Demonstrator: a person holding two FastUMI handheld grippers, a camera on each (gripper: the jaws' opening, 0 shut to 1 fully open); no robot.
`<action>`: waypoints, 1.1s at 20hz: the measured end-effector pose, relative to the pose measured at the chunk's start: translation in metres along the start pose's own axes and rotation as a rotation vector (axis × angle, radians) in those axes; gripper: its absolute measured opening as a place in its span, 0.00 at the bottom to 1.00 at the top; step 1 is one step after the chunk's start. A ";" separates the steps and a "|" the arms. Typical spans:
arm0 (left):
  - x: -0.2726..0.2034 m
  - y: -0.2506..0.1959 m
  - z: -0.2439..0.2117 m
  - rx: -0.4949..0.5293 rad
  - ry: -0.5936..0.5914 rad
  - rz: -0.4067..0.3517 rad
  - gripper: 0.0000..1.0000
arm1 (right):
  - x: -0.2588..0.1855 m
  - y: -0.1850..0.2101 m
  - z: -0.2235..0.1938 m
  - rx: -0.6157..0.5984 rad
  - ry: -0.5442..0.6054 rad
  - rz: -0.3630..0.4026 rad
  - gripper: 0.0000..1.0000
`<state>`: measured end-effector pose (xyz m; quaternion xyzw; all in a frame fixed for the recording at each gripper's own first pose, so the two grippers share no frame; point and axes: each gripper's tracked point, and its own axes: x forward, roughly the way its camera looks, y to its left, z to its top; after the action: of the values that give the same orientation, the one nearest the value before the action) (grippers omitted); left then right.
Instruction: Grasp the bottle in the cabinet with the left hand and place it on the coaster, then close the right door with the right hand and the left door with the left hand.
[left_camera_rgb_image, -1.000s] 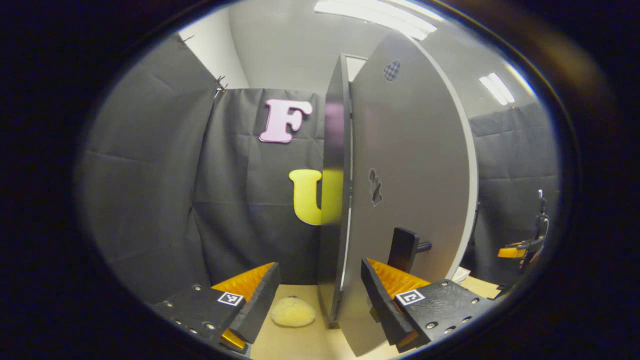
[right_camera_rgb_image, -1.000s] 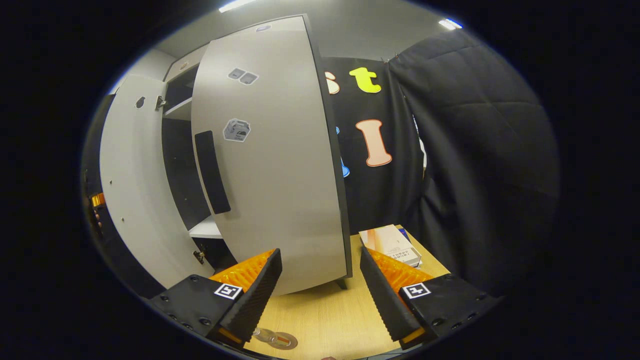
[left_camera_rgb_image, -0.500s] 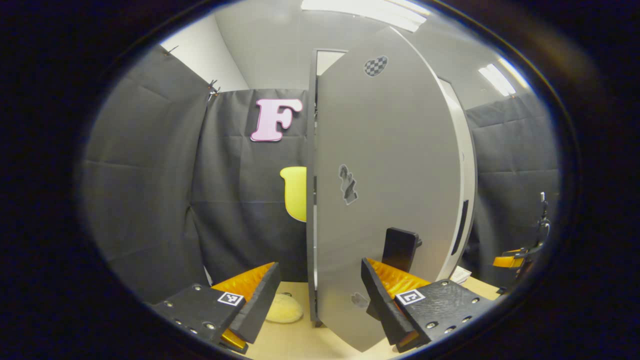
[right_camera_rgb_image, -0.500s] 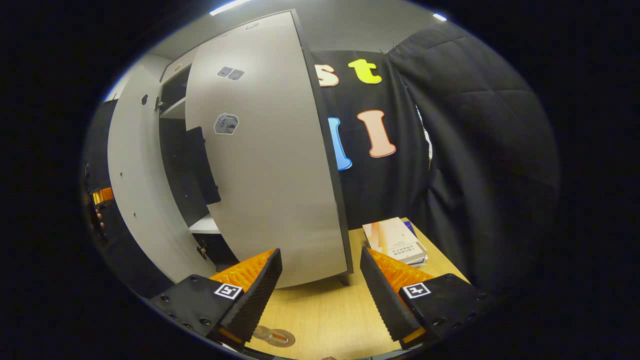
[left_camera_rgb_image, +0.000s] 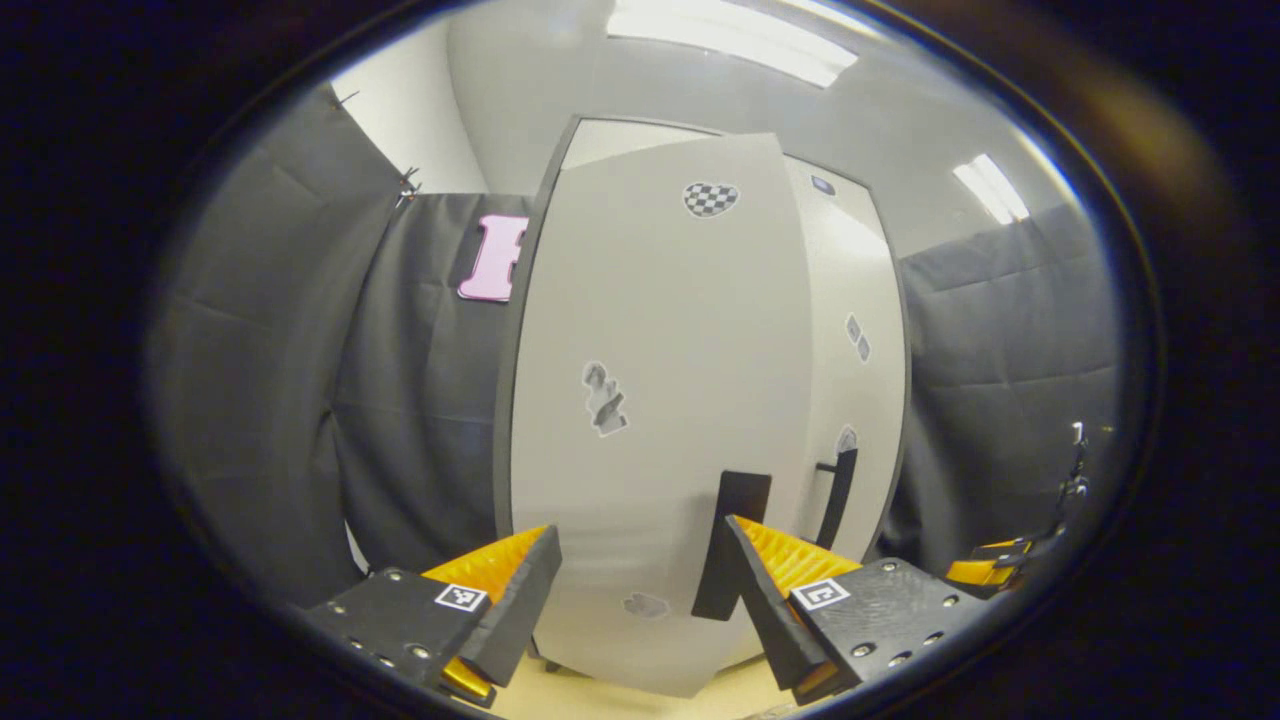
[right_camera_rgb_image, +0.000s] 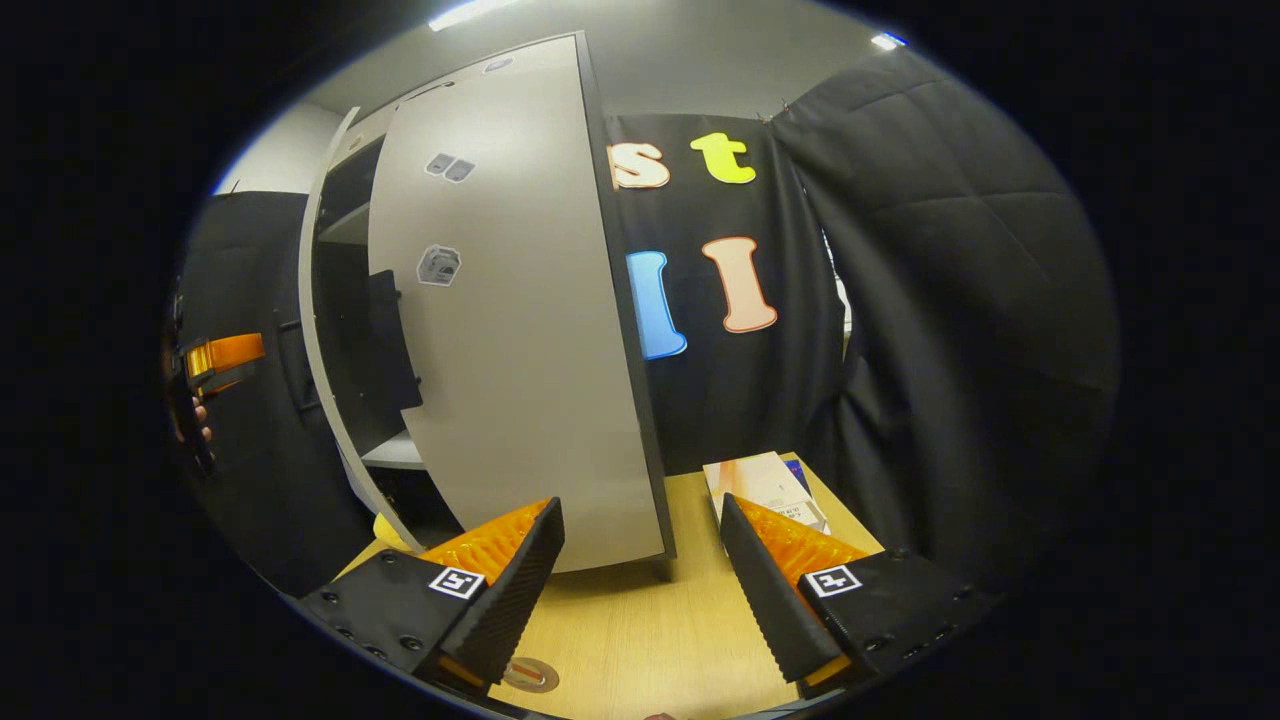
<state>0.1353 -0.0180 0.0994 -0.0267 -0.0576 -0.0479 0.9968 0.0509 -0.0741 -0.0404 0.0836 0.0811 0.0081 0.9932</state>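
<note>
My left gripper (left_camera_rgb_image: 640, 590) stands open right in front of the grey left door (left_camera_rgb_image: 650, 400), which faces me almost flat. That door's dark handle (left_camera_rgb_image: 735, 540) sits just behind my right-hand finger (left_camera_rgb_image: 770, 590); contact cannot be told. The right door (left_camera_rgb_image: 855, 380) lies beyond it. In the right gripper view my right gripper (right_camera_rgb_image: 640, 590) is open and holds nothing, a little before the right door (right_camera_rgb_image: 500, 330), which stands ajar. The left door (right_camera_rgb_image: 320, 330) shows edge-on there, with the left gripper (right_camera_rgb_image: 220, 355) and a hand behind it. A small round disc (right_camera_rgb_image: 530, 675) lies on the table below my fingers.
The light wooden table (right_camera_rgb_image: 640, 640) carries a stack of books (right_camera_rgb_image: 765, 485) right of the cabinet. A white shelf (right_camera_rgb_image: 395, 452) and a yellow soft object (right_camera_rgb_image: 385, 530) show in the gap between the doors. Black cloth walls close in on both sides.
The left door has swung from edge-on to nearly flat against the cabinet, with my left gripper following it. The right door has turned slightly inward; the right gripper barely moved.
</note>
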 end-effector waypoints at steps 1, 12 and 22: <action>-0.007 0.000 0.000 0.009 -0.003 0.007 0.94 | -0.001 -0.003 0.001 -0.011 0.007 -0.007 1.00; -0.094 0.039 0.009 -0.077 -0.074 0.101 0.94 | -0.002 0.037 0.063 -0.064 -0.102 0.074 0.97; -0.137 0.057 -0.001 -0.006 -0.047 0.162 0.94 | -0.022 0.038 0.092 -0.168 -0.182 0.067 0.96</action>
<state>0.0056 0.0514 0.0792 -0.0353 -0.0785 0.0334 0.9957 0.0438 -0.0521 0.0589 0.0031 -0.0130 0.0405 0.9991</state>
